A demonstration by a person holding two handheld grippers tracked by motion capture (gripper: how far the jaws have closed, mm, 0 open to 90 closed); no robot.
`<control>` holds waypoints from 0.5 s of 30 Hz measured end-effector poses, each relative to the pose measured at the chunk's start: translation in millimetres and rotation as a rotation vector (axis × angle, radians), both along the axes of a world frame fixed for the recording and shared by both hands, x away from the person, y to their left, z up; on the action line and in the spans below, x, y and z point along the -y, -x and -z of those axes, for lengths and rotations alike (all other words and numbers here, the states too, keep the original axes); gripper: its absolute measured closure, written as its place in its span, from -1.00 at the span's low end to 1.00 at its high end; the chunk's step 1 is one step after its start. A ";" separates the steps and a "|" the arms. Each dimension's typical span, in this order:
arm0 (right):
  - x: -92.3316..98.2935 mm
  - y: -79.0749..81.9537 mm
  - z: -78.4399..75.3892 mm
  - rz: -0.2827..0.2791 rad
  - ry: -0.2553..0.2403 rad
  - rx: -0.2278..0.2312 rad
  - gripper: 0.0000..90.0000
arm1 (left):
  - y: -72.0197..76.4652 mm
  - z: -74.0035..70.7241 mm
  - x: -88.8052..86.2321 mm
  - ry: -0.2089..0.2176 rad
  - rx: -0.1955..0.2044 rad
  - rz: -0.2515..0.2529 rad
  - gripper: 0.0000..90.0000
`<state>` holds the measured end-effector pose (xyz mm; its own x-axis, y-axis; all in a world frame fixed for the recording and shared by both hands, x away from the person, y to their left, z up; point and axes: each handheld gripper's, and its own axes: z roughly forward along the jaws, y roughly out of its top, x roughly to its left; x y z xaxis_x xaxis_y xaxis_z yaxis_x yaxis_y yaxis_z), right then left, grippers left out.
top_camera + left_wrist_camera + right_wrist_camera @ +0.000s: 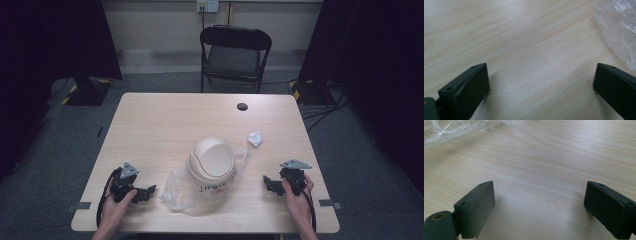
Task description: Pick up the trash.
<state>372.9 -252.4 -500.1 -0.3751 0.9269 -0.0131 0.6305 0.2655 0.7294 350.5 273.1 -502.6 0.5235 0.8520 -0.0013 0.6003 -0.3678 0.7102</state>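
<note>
A cream domed bin with a swing lid sits near the middle of the wooden table, inside a clear plastic bag that spreads toward the front left. A crumpled white wad lies to its right rear. My left gripper rests on the table left of the bag, open, with nothing between its fingers; the bag's edge shows at upper right. My right gripper rests right of the bin, open and empty, fingers wide apart, the bag's edge at upper left.
A black folding chair stands behind the table's far edge. A dark round cable hole sits near the far edge. Cables and dark stands lie on the floor at both sides.
</note>
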 end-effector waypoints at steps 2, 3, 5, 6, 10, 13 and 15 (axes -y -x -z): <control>-0.1 0.0 0.0 0.001 0.001 0.000 -0.80 | 0.0 0.1 0.2 0.005 0.000 -0.001 -1.00; -0.1 0.0 0.0 0.001 0.001 0.000 -0.80 | -0.1 0.2 -0.2 0.007 0.001 0.000 -1.00; -0.1 0.0 -0.1 0.001 0.000 -0.002 -0.80 | 0.1 -0.1 -1.5 0.003 0.003 0.007 -0.98; -0.2 0.0 -0.1 0.001 0.001 -0.001 -0.80 | 0.2 -0.2 -2.1 0.003 0.003 0.010 -0.97; -1.3 0.4 -2.3 -0.001 0.001 -0.007 -0.68 | 1.4 -0.6 -4.0 0.003 0.014 0.001 -0.89; -3.3 1.1 -3.4 0.000 -0.011 -0.013 -0.69 | 1.4 -0.6 -4.2 0.003 0.015 0.003 -0.89; -4.7 1.9 -5.8 0.002 -0.017 -0.006 -0.69 | 1.4 -0.5 -4.5 0.008 0.016 0.006 -0.89</control>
